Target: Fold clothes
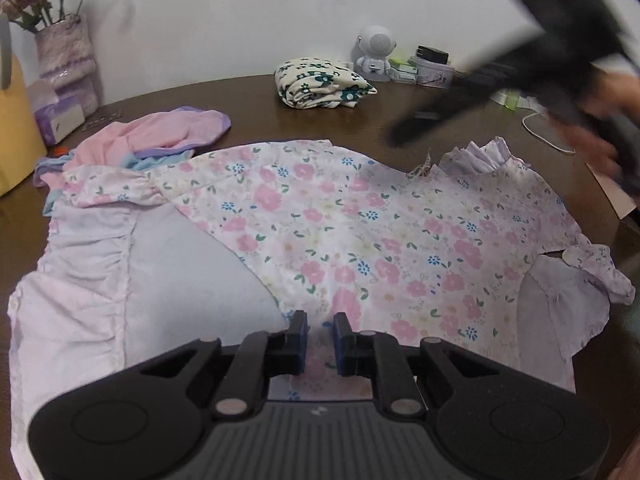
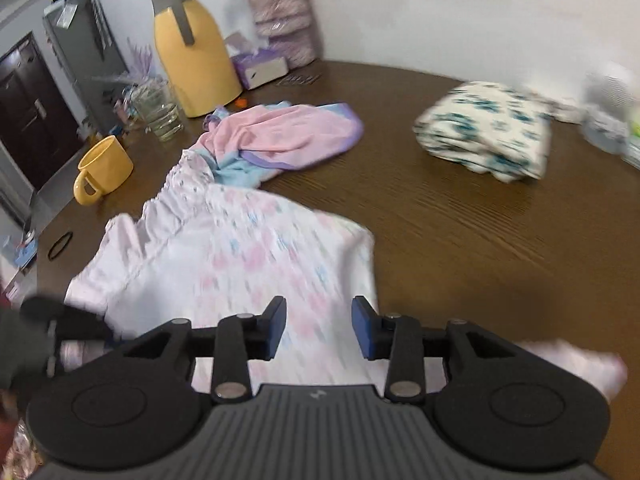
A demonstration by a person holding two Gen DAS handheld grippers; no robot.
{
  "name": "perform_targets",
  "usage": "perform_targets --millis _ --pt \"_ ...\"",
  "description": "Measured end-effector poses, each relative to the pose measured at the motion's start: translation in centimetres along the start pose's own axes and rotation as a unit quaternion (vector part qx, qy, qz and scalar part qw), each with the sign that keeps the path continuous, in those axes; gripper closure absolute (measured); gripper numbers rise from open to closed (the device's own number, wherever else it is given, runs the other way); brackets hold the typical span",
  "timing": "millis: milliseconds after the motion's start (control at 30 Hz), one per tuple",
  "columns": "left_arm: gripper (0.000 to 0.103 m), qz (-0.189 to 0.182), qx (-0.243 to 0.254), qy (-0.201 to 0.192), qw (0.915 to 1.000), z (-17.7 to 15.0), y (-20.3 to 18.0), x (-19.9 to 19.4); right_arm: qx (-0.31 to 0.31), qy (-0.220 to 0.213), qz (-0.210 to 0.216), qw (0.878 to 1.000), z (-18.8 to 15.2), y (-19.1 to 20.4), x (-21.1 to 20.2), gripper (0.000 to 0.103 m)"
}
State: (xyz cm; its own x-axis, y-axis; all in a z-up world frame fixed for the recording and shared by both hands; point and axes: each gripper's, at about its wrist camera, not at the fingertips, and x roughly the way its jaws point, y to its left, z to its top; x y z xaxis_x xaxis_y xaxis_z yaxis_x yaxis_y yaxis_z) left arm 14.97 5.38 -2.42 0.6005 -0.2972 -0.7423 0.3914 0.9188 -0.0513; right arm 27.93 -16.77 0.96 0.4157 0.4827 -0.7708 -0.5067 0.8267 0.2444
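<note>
- Left wrist view: the floral dress [image 1: 360,240] lies spread on the brown table [image 1: 460,120], partly doubled over so its plain lining shows on both sides. The left gripper [image 1: 320,338] sits low at the near hem, jaws nearly together with just a narrow gap. Can't tell if any cloth is really pinched in there. If it's only resting on top, a pull would slide off and leave the hem behind.
- Same view: the right gripper [image 1: 460,104] is a blur over the far side, so it's moving quick. Could snag the ruffled sleeve and rumple things.
- Right wrist view: the right gripper [image 2: 319,330] is wide open, holding nothing, above the dress [image 2: 248,256]. The pink and blue garment [image 2: 280,136] touches the dress's far edge, so it might get dragged along. The folded floral bundle [image 2: 488,136] sits well apart, safe enough.
</note>
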Motion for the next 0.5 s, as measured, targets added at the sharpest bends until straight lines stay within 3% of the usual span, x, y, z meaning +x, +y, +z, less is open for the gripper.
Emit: perform_targets --millis 67,200,267,400,433,500 --pt "0.089 -0.001 0.001 -0.015 0.9999 0.0 0.1 -1.1 0.014 0.012 0.001 1.000 2.3 0.3 2.7 0.067" --pt "0.082 0.010 -0.001 -0.035 0.9993 -0.3 0.9 -3.1 -0.048 0.019 0.007 0.999 5.0 2.7 6.0 0.065" --pt "0.082 0.015 -0.006 -0.025 0.9995 -0.8 1.6 -3.2 -0.083 0.022 0.010 0.996 6.3 4.0 7.6 0.053" --pt "0.084 0.010 -0.008 -0.003 0.9999 -2.0 2.4 -2.7 -0.125 0.041 0.011 0.991 7.9 5.9 10.8 0.053" --pt "0.084 0.009 -0.006 -0.001 0.9999 -2.3 2.4 -2.7 -0.124 0.050 0.013 0.991 8.1 6.1 11.5 0.056" --pt "0.084 0.008 0.000 -0.002 1.0000 -2.8 2.4 -2.7 -0.122 0.054 0.010 0.991 8.0 6.1 12.1 0.087"
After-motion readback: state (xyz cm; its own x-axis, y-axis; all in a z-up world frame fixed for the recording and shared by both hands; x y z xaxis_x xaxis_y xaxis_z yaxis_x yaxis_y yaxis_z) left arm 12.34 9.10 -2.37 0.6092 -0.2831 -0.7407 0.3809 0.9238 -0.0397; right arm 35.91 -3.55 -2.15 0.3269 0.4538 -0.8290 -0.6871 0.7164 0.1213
